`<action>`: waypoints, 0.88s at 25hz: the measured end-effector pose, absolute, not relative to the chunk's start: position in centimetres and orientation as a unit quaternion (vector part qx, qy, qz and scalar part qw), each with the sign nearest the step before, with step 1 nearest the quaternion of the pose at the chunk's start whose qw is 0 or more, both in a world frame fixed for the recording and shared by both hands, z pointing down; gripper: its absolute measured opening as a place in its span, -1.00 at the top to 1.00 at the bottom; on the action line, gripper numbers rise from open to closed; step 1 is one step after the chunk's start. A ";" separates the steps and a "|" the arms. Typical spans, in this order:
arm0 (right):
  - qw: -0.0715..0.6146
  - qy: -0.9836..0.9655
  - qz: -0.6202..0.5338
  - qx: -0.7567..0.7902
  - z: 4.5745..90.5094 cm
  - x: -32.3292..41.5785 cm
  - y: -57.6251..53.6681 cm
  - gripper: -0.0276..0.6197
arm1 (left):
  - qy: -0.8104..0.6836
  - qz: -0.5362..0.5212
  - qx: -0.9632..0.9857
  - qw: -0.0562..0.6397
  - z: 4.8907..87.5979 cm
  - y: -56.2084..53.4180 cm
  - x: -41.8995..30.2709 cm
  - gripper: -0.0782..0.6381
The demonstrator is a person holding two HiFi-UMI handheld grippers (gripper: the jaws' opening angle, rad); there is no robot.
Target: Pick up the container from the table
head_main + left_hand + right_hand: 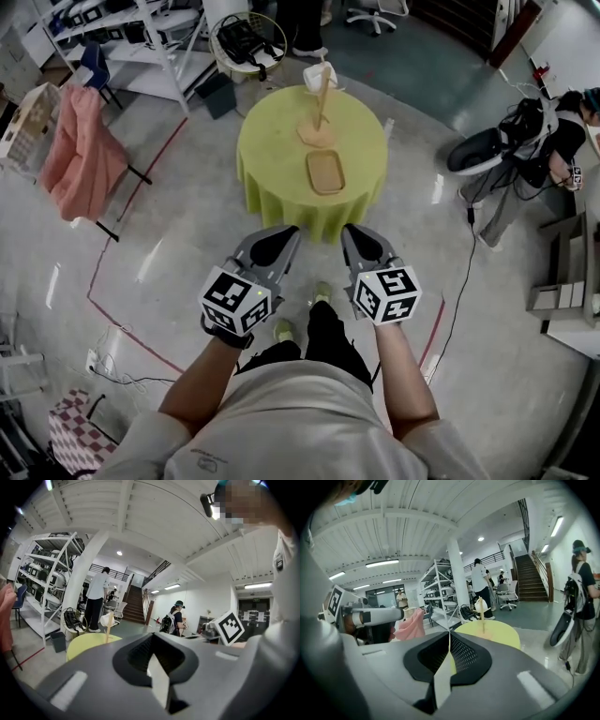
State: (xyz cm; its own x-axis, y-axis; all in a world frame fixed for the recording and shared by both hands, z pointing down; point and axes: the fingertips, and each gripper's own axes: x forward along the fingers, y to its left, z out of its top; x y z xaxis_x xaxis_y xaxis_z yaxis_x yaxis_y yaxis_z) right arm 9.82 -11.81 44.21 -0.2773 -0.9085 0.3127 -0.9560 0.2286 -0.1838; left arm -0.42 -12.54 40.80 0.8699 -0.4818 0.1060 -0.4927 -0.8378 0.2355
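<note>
A shallow oblong wooden container (pixel 325 172) lies on the near half of a round table covered in a yellow-green cloth (pixel 272 159). Behind it stands a wooden stand (pixel 319 127) whose pole carries a white cup (pixel 317 74). My left gripper (pixel 281 246) and right gripper (pixel 361 242) are held side by side close to my body, short of the table's front edge. Both are shut with nothing in them. The left gripper view shows its jaws (pixel 152 641) pressed together, with the table (pixel 86 644) far ahead. In the right gripper view the jaws (pixel 449 637) also meet, and the table (pixel 494 633) lies beyond.
A pink cloth hangs over a chair (pixel 80 150) at the left. White shelving (pixel 122 37) and a wire basket with a black bag (pixel 246 42) stand behind the table. A person with a scooter (pixel 487 145) is at the right. A red tape line (pixel 112 234) crosses the floor.
</note>
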 end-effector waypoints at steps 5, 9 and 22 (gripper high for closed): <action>0.134 -0.801 0.158 0.562 48.0 10.4 -16.2 0.87 | -0.258 0.031 0.956 0.133 42.6 -16.1 1.6 0.76; 0.197 -0.813 0.144 0.528 51.2 10.7 -19.5 0.87 | -0.269 0.038 0.952 0.139 44.0 -19.1 2.7 0.76; 0.390 -0.816 0.092 0.416 61.9 12.6 -23.4 0.70 | -0.303 0.060 0.935 0.172 48.4 -23.5 6.4 0.76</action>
